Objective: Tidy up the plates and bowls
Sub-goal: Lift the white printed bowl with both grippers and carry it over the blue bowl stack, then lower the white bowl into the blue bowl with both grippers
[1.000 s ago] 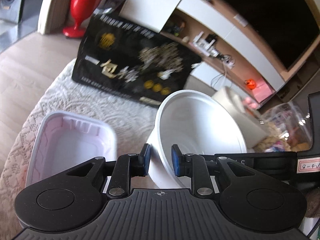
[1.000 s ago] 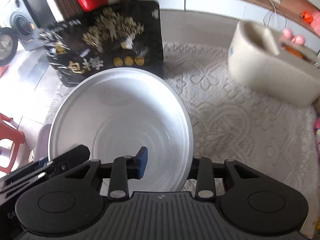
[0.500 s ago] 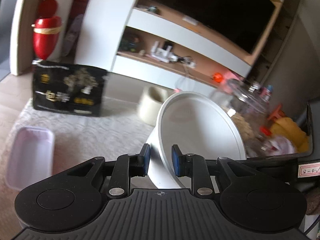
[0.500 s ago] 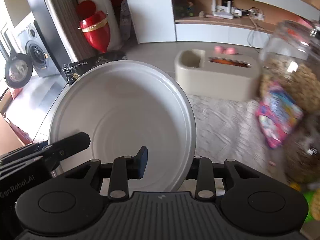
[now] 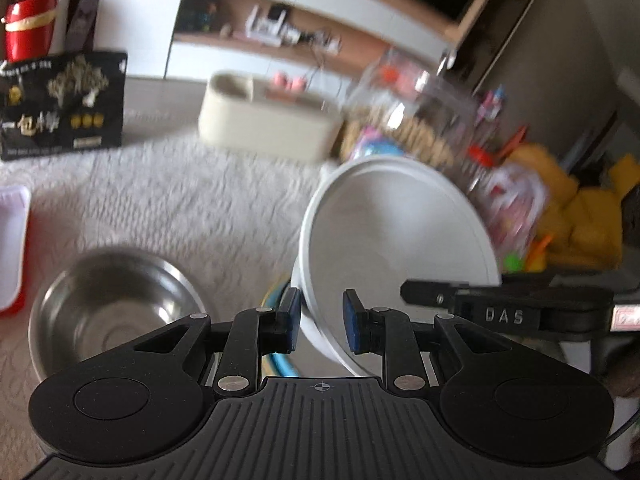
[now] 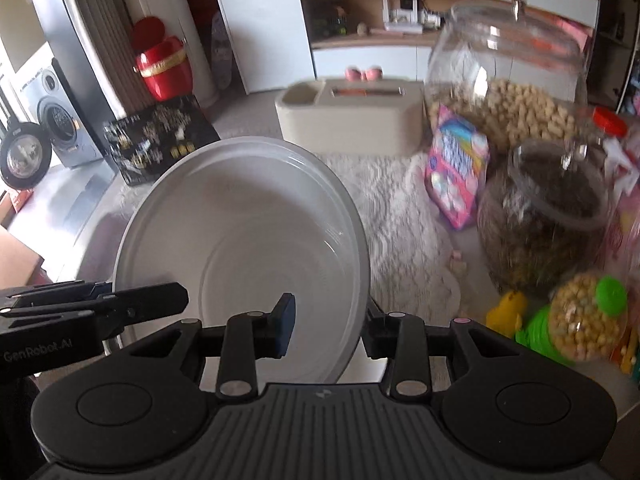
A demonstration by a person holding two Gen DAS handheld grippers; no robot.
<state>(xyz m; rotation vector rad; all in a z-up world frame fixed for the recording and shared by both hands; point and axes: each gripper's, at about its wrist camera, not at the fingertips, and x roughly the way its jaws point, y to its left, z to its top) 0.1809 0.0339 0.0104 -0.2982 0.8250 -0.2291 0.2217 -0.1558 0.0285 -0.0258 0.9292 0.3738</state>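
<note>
The white bowl (image 6: pixel 240 240) is held tilted above the lace cloth (image 5: pixel 180 208), its rim clamped by the left gripper (image 5: pixel 320 320) and the right gripper (image 6: pixel 326 326). A steel bowl (image 5: pixel 108 308) lies near left. Uneven pull between the grips could twist the bowl loose.

- left gripper (image 5: pixel 319 323) is angled downward, jaws pinched in close with the white bowl (image 5: pixel 396 240) wall caught between the blue pads (image 5: pixel 294 320), one pad outside, one inside
- right gripper (image 6: pixel 326 330) is tipped down too, jaws clamped across the opposite side of the same bowl, blue pad inside, the other finger outside the rim
- both grippers sit side by side, so each one's black fingers poke into the other's view
- bowl hangs tilted between the two, up off the bench
</note>
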